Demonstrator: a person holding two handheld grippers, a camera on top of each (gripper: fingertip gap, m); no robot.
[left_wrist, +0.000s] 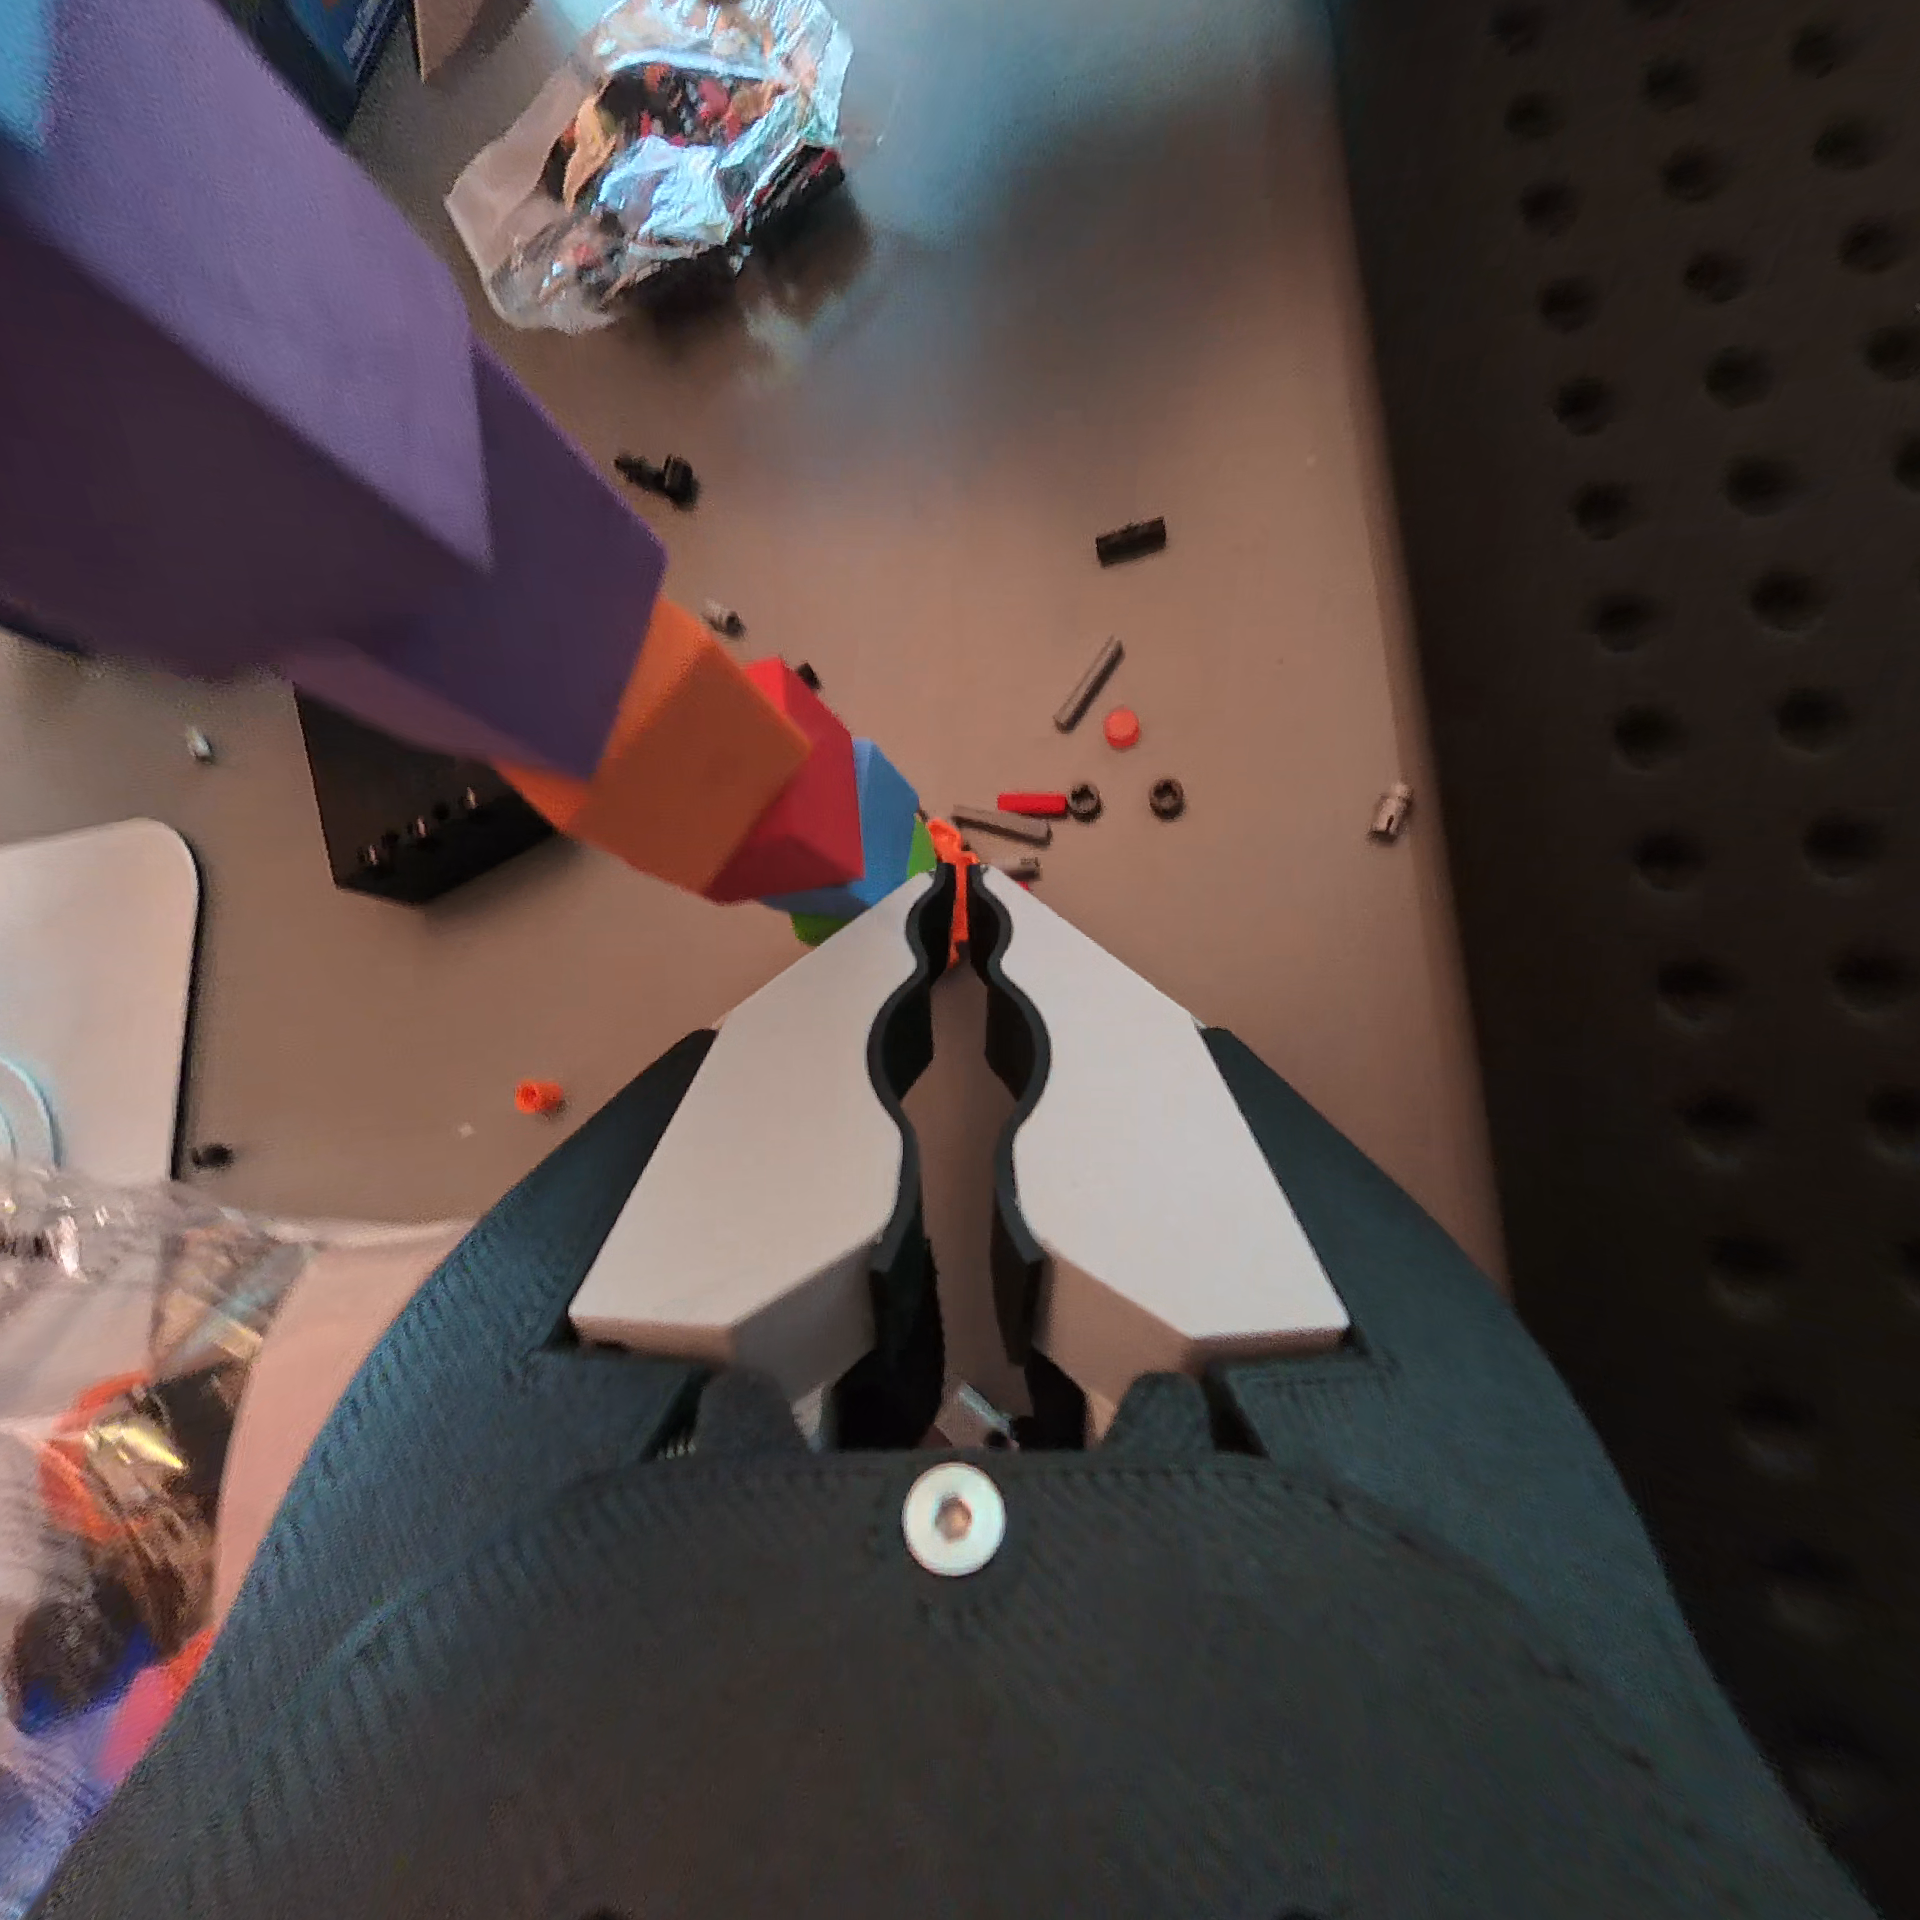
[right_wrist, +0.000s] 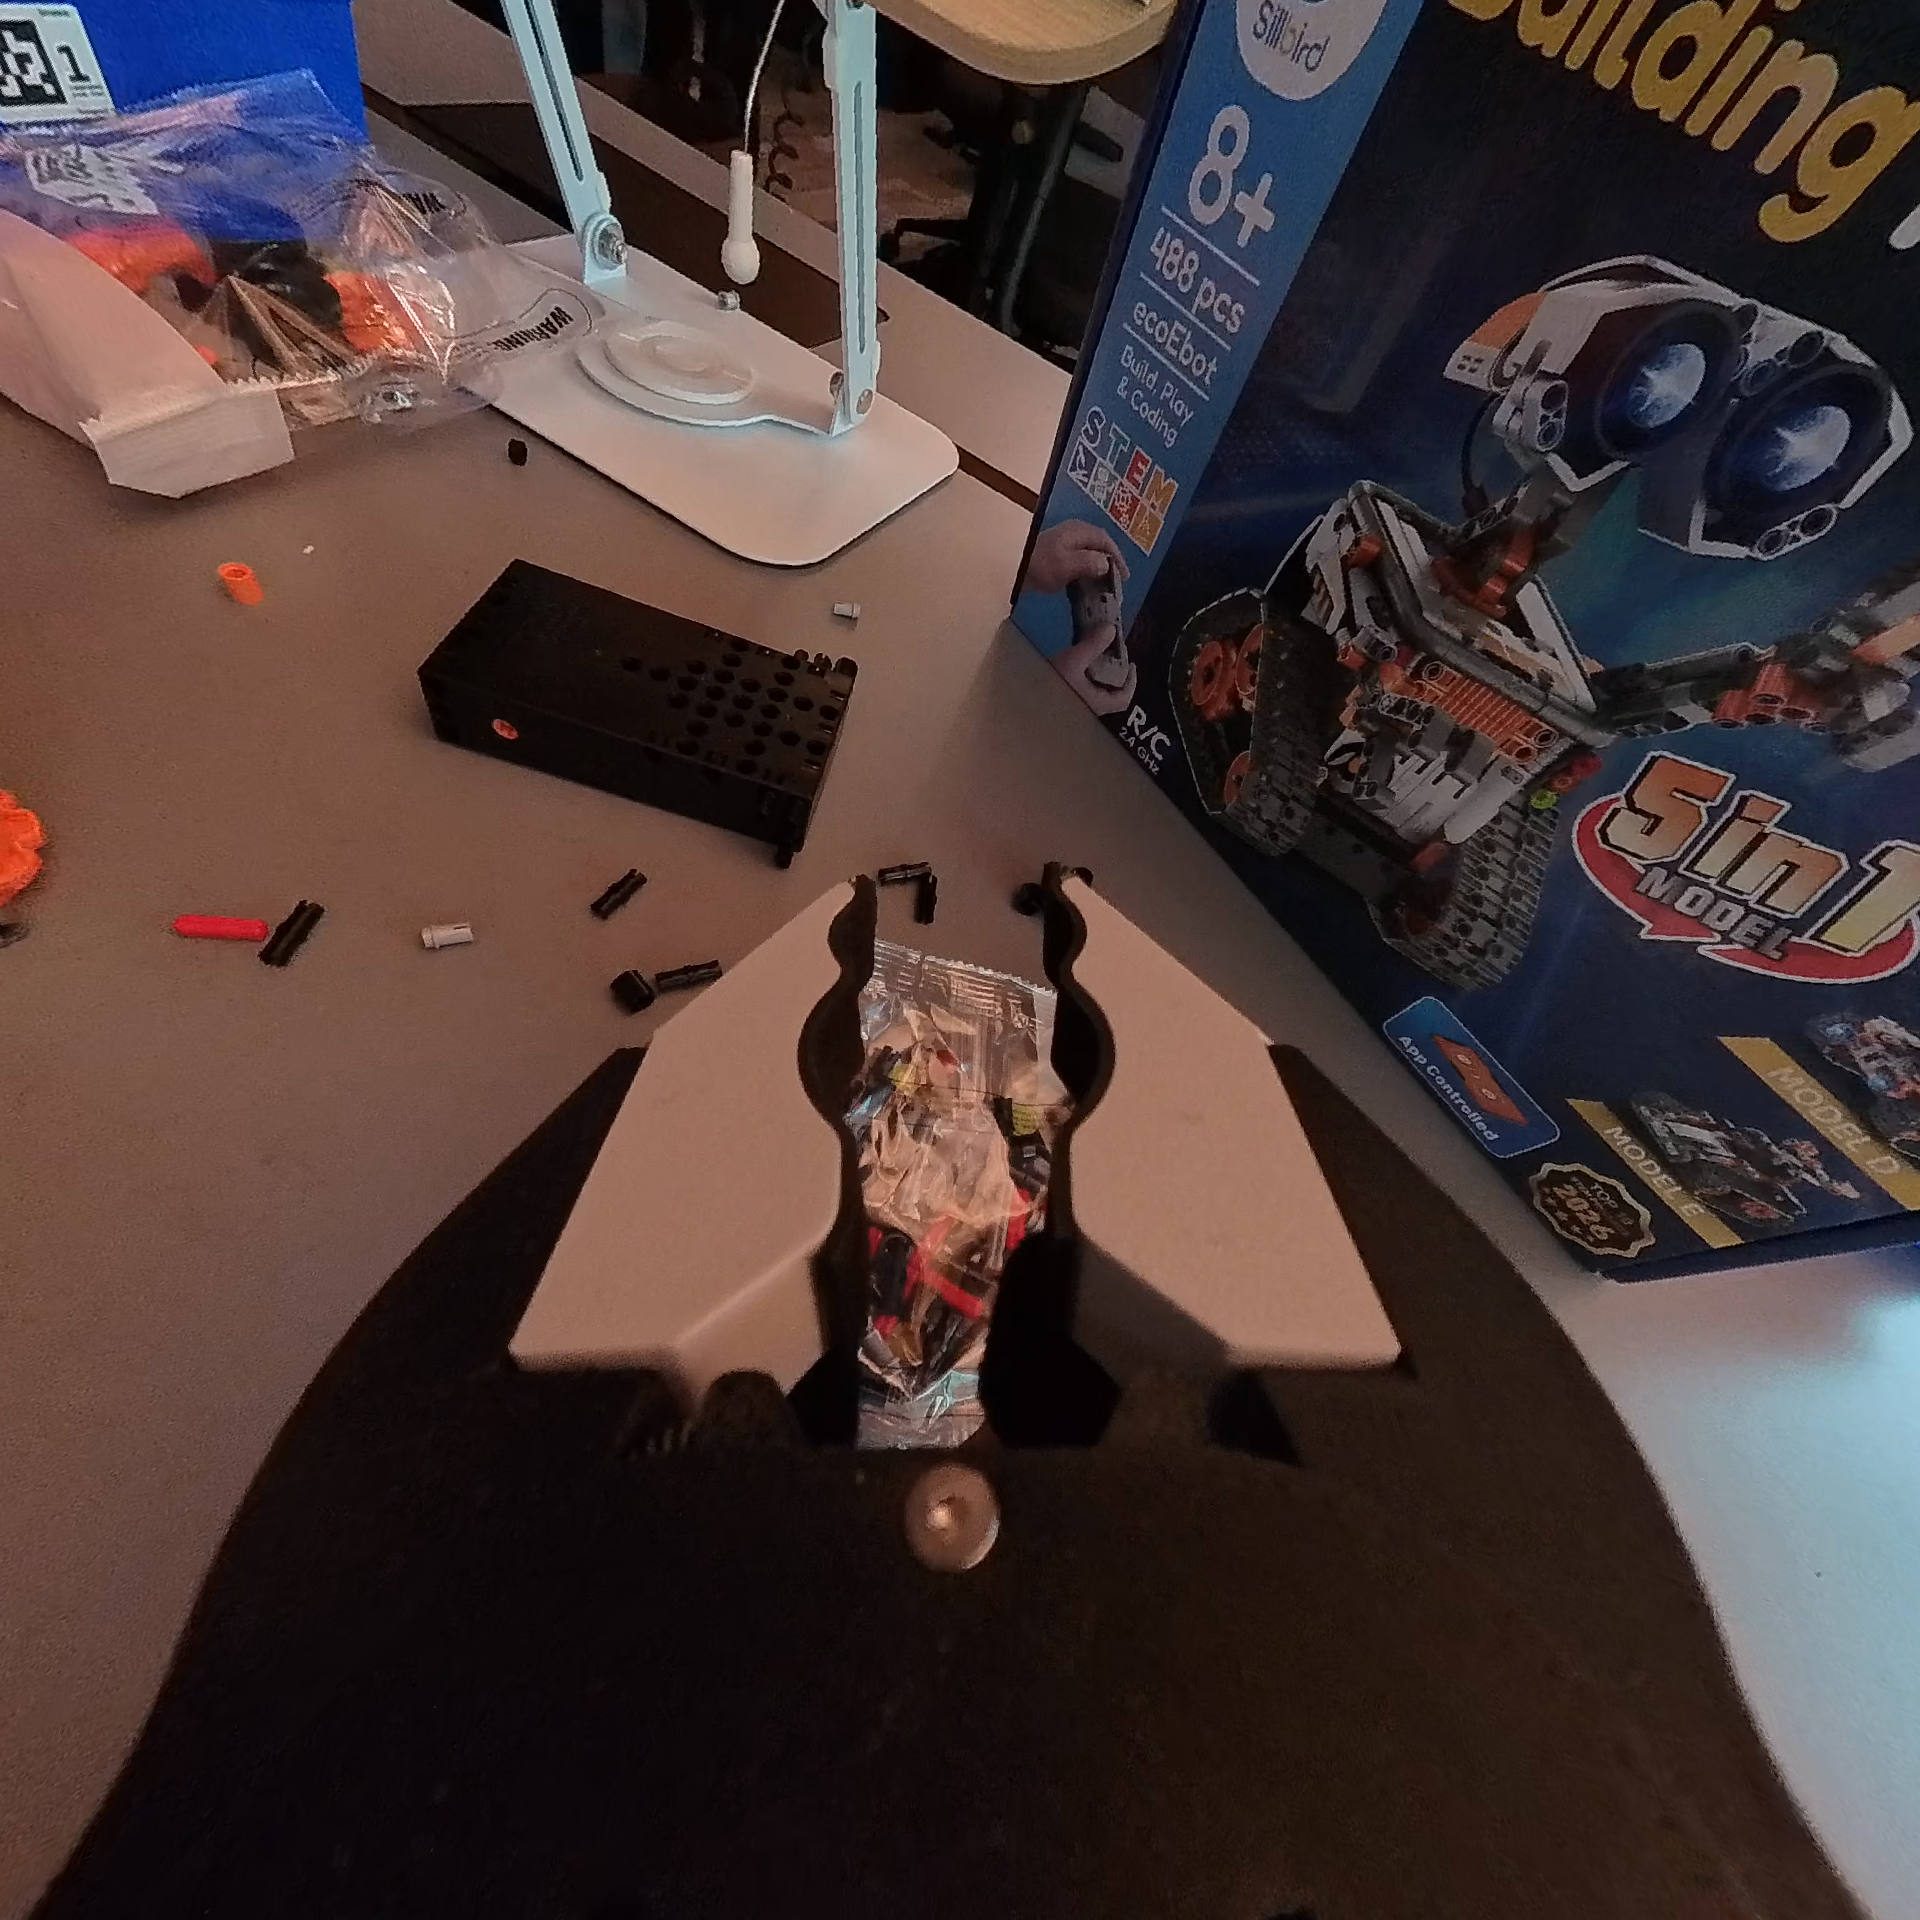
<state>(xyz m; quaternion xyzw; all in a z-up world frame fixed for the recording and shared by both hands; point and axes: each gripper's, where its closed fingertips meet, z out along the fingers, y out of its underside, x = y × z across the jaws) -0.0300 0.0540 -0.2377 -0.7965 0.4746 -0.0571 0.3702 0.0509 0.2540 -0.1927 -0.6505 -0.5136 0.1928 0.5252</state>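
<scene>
My left gripper (left_wrist: 958, 894) is shut on a small orange toothed part (left_wrist: 951, 847) pinched at its fingertips, just above the grey table (left_wrist: 1195, 987). A tapering stack of purple, orange, red, blue and green blocks (left_wrist: 686, 769) reaches in from the upper left and ends beside the fingertips. My right gripper (right_wrist: 966, 883) is open. A clear bag of small parts (right_wrist: 956, 1143) shows in the gap between its fingers; I cannot tell whether they touch it. A crumpled clear bag (left_wrist: 675, 156) also lies on the table in the left wrist view.
Small black, red, grey and orange pins lie scattered on the table (left_wrist: 1122, 727) (right_wrist: 218, 925). A black perforated box (right_wrist: 634, 707) lies at the middle, a white lamp base (right_wrist: 748, 457) behind it. A tall printed toy box (right_wrist: 1507, 623) stands right. A dark perforated panel (left_wrist: 1714, 727) borders the table. There is about 20 cm between the tips of the two grippers.
</scene>
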